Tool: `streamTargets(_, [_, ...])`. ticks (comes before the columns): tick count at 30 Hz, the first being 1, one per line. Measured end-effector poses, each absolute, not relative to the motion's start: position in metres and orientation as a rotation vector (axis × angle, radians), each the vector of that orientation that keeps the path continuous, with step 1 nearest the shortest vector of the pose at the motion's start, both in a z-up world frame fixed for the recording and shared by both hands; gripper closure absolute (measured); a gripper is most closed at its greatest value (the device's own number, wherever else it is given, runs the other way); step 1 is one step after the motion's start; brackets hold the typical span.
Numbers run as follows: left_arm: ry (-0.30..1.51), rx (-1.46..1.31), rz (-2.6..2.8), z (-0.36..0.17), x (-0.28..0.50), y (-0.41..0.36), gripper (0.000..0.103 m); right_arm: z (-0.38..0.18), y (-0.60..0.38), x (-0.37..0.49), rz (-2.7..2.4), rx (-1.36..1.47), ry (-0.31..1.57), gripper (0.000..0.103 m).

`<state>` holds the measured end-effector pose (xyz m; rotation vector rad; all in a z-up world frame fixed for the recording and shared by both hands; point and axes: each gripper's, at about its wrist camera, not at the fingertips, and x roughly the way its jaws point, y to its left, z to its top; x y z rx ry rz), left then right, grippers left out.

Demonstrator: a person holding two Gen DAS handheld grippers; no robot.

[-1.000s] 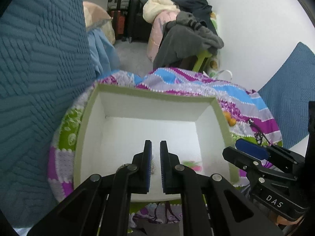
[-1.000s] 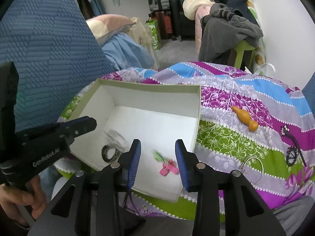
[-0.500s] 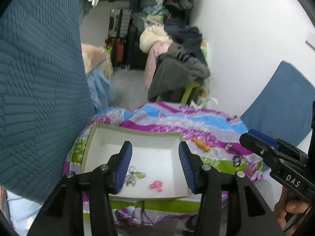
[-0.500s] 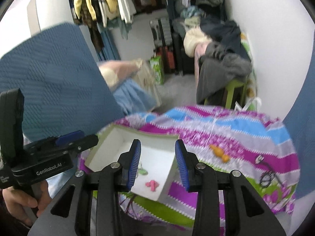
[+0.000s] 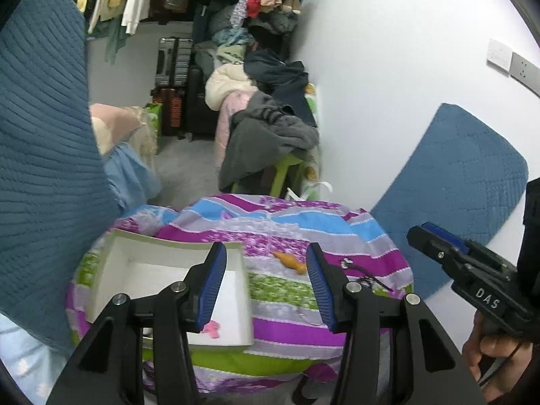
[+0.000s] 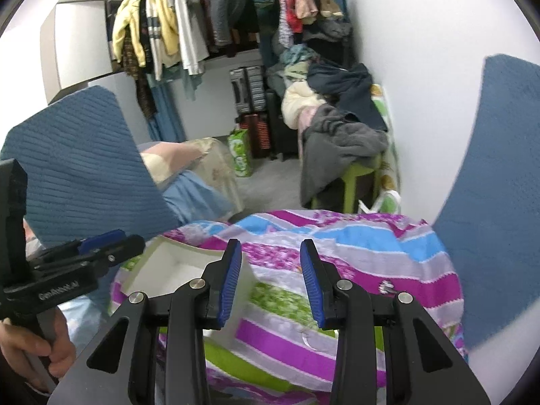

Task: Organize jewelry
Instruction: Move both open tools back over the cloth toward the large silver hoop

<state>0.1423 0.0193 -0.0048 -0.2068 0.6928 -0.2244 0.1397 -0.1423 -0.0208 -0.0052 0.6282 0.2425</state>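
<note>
Inside | white box point(image 5: 101, 276) — pink clip point(image 5: 212, 329) | orange piece point(image 5: 291, 262) — outside

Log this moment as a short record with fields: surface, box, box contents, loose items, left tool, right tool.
surface: striped floral cloth
box: open white box on the cloth's left part
box contents: pink clip; rest hidden by the tool
loose items: orange piece and dark jewelry on the cloth, right of the box
left tool: open, empty, above the box edge
right tool: open, empty
</note>
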Motion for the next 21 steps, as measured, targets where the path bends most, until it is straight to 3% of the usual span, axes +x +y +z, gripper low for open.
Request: streamTargets(21, [0.832,-0.261,-0.320,-0.087,0.176,-0.056,0.056,-0.111,-0.220,0.136,0.159,0.009,0.752,0.070])
